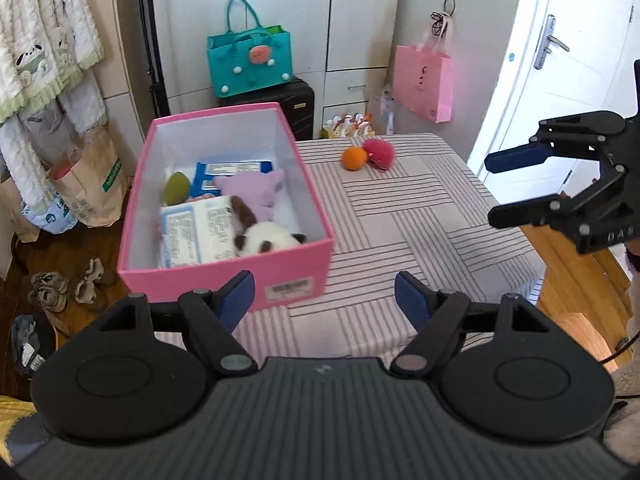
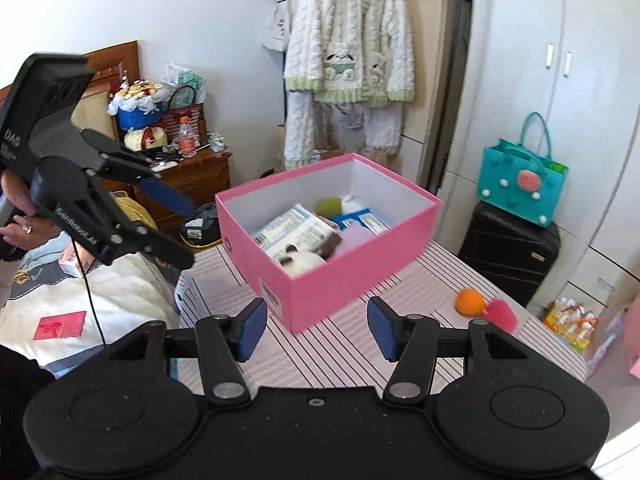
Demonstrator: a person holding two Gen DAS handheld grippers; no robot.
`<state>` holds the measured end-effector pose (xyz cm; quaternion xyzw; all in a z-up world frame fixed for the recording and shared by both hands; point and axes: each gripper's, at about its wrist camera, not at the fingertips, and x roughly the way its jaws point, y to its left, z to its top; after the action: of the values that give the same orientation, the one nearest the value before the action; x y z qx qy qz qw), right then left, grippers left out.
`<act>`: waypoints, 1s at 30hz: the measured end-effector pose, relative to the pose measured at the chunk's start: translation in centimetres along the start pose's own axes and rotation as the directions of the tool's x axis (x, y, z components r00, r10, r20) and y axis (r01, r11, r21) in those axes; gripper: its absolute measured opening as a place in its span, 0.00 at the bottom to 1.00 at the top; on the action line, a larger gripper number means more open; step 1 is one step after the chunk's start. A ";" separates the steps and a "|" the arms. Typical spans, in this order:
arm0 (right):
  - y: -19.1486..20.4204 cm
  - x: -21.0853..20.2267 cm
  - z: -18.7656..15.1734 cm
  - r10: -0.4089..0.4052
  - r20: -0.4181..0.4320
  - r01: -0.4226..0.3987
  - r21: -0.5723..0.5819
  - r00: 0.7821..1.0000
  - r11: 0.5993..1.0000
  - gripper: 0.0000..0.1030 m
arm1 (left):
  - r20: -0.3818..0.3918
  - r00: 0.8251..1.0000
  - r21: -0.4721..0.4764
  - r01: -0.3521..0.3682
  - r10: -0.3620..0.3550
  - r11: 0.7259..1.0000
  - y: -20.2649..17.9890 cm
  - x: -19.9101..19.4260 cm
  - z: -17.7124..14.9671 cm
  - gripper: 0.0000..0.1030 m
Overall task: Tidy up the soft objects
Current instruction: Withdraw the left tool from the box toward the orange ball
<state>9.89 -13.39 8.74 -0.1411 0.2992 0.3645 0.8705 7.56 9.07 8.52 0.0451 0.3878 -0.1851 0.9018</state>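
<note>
A: Both the left tool (image 1: 325,296) and right tool (image 2: 317,328) are wide open, holding nothing. Orange ball (image 1: 354,158) and pink pompom (image 1: 379,152) sit touching on the bench (image 1: 420,216), well apart from the pink box (image 1: 224,280).

B: They look light and squishy (probably roll-prone), so I'd pinch across the middle.

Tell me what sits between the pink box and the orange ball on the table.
Nothing: only bare striped tablecloth separates the pink box from the orange ball, shown in both wrist views.
</note>
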 end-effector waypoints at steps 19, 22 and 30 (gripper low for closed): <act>-7.2 -2.0 -9.4 -0.189 0.072 0.175 0.165 0.979 0.971 0.72 | 0.171 0.983 0.063 0.058 -0.068 0.996 -8.5 5.7 -0.9 0.74; -8.8 -0.9 -9.6 -0.209 0.094 0.191 0.166 0.973 0.967 0.72 | 0.162 0.979 0.089 0.114 -0.127 0.990 -9.5 7.6 -0.1 0.83; -13.1 1.7 -11.4 -0.230 0.164 0.200 0.181 0.959 0.963 0.74 | 0.168 0.981 0.081 0.088 -0.101 0.993 -11.2 13.4 2.1 0.84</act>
<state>15.52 -26.85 -0.85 -0.0674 0.2293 0.2535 0.9373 13.32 -5.81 1.05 0.0433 0.3032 -0.2451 0.9199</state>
